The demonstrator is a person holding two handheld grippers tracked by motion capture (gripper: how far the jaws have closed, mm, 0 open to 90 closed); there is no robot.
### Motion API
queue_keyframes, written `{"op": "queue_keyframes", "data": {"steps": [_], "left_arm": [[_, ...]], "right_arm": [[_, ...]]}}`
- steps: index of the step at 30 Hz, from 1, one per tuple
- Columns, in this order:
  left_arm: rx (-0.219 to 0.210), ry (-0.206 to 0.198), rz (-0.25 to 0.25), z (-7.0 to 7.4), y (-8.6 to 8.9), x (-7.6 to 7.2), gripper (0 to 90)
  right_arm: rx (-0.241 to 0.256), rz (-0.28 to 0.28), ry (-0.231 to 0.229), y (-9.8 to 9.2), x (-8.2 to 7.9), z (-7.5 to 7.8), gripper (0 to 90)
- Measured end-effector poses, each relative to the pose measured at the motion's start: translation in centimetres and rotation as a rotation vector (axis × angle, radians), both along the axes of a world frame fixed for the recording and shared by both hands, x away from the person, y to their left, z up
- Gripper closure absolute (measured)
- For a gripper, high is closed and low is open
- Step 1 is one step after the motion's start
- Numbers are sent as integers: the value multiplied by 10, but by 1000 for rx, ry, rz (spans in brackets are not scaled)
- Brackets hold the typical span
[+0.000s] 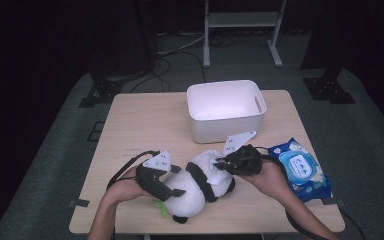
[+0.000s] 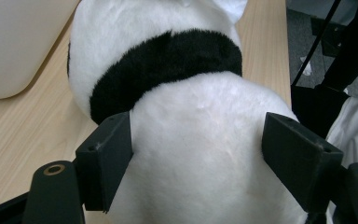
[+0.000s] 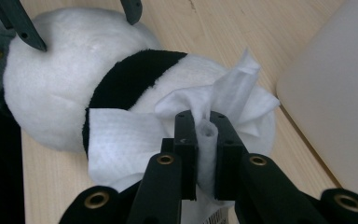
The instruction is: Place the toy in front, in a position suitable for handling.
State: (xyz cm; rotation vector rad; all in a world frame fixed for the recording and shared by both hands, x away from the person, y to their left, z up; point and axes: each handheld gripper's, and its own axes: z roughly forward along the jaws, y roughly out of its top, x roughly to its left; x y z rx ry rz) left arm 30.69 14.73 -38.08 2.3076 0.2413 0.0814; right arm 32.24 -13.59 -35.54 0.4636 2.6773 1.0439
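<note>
Plush panda (image 1: 200, 187), one, lying near the table's (image 1: 130, 125) front edge, in front of the single white bin (image 1: 226, 110). Left gripper (image 1: 172, 192): jaws spread wide, pressed on either flank of the white body. Right gripper (image 1: 219, 163): jaws narrow, pinching one white wipe (image 3: 135, 135) draped on the toy. One blue wipe pack (image 1: 300, 170) lies by the right edge. Bare tabletop lies open to the left and rear.

No lettering can be read anywhere: the label on the blue wipes pack (image 1: 300, 170), lying just right of the plush panda (image 1: 200, 185) on the counter (image 1: 145, 125), is too blurred to make out.
</note>
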Motion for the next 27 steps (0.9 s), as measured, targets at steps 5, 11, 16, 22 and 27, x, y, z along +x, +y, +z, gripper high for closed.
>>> {"op": "queue_keyframes", "data": {"steps": [5, 11, 16, 22, 27], "left_arm": [[-6, -12, 15, 3, 5, 1, 240], [-12, -21, 49, 5, 14, 4, 243], [-15, -5, 60, 4, 21, 6, 249], [-20, 35, 27, 1, 21, 6, 306], [-13, 77, -40, -4, 12, 2, 307]], "right_arm": [[41, 6, 35, -6, -3, 3, 837], [70, 52, 95, -7, -11, 1, 837], [54, 91, 127, -5, -18, -6, 838], [34, 55, 131, -7, -16, -12, 845], [22, 23, 105, -7, -10, -13, 847]]}}
